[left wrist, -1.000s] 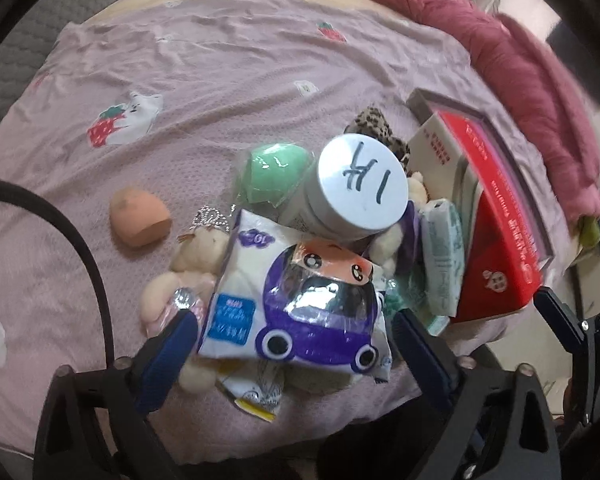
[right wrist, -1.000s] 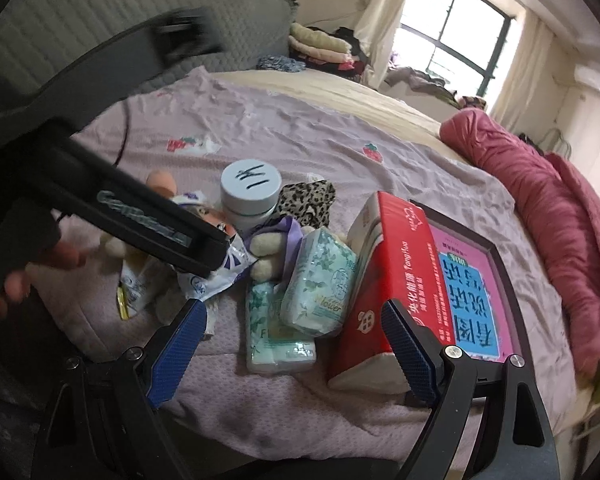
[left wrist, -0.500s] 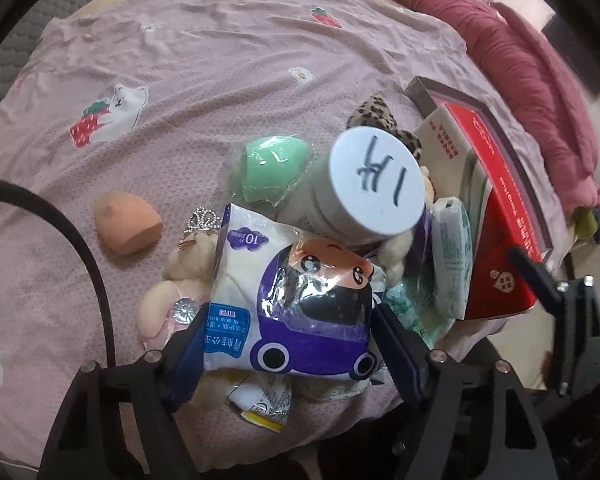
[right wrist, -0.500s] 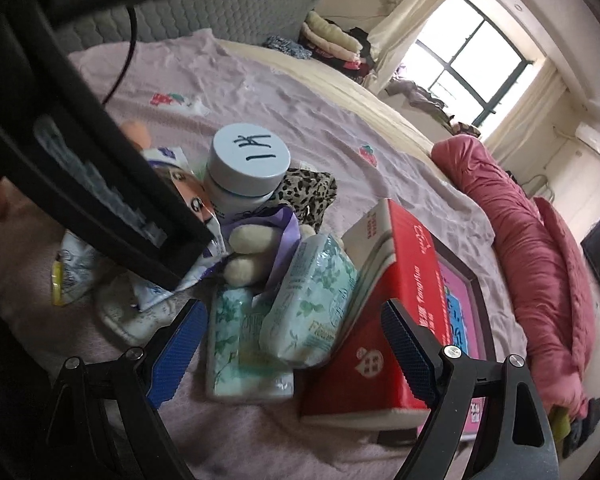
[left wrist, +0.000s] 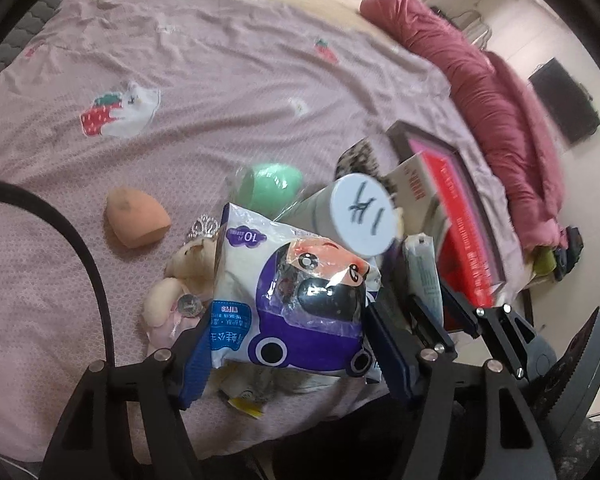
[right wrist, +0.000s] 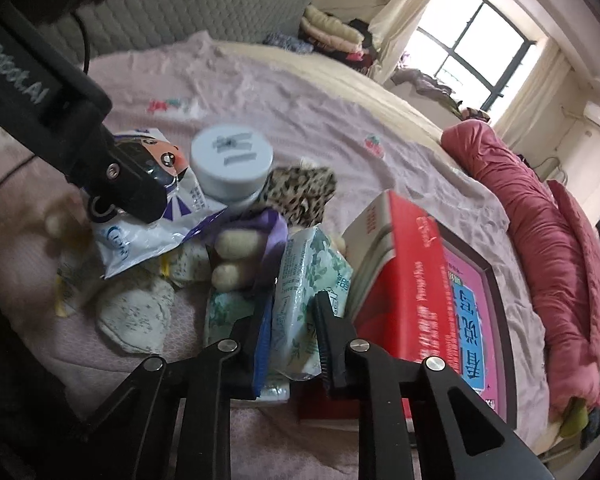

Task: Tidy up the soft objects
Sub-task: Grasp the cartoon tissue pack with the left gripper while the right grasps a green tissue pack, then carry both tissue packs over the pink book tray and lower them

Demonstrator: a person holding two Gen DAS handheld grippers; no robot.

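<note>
Your left gripper (left wrist: 288, 340) clamps the white-and-purple cartoon-car wipes packet (left wrist: 288, 292), apparently raised above the pile on the pink bedsheet (left wrist: 220, 80). Your right gripper (right wrist: 292, 340) pinches the green floral tissue pack (right wrist: 308, 292) beside the red tissue box (right wrist: 404, 280).

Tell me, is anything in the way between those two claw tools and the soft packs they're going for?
Nothing visible. The left gripper is already closed on the wipes pack, and the right gripper is closed on the green tissue pack. The grey jar sits behind them, not between.
</note>
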